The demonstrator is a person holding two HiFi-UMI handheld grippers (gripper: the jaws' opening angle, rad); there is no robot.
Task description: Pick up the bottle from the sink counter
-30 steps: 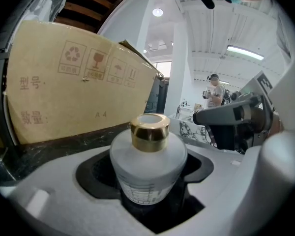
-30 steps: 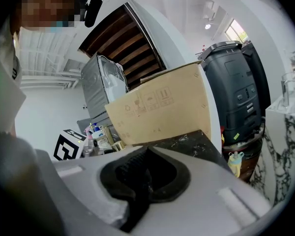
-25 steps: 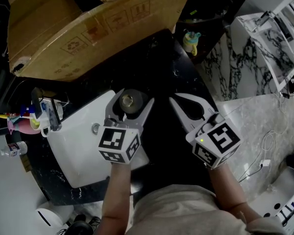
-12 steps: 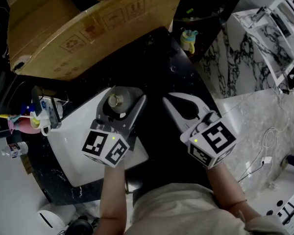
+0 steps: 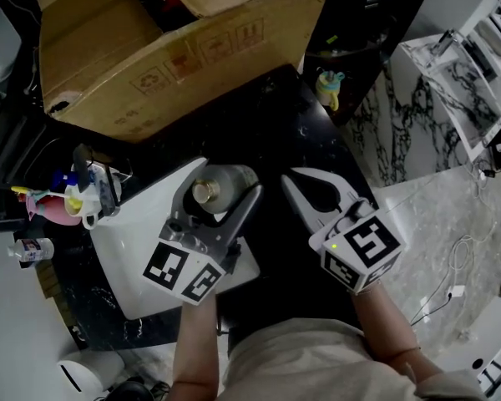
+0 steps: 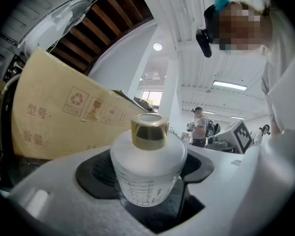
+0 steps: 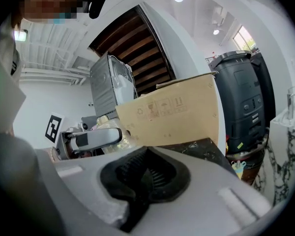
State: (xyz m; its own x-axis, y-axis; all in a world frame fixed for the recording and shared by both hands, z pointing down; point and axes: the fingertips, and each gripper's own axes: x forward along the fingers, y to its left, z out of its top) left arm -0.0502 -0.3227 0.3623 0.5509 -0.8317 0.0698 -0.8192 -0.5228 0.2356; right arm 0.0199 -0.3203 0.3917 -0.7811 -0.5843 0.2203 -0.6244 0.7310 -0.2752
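Note:
A frosted white bottle [image 5: 228,178] with a gold cap [image 5: 204,191] sits between the jaws of my left gripper [image 5: 221,185], above the edge of the white sink [image 5: 138,266]. In the left gripper view the bottle [image 6: 147,168] stands upright, with both jaws pressed against its sides and the gold cap [image 6: 149,130] on top. My left gripper [image 6: 147,186] is shut on it. To its right, over the black counter [image 5: 275,115], my right gripper [image 5: 296,180] is shut with nothing in it. In the right gripper view the dark pads [image 7: 145,173] meet.
A large cardboard box [image 5: 175,48] fills the back of the counter. A faucet [image 5: 90,182] and colourful toiletries [image 5: 46,205] stand left of the sink, with a small clear bottle [image 5: 29,247] beyond. Marble shelving [image 5: 459,65] and a small toy-like bottle [image 5: 330,86] lie to the right.
My left gripper, carrying the bottle, swung left and then came back right and nearer to me. The right gripper has hardly moved.

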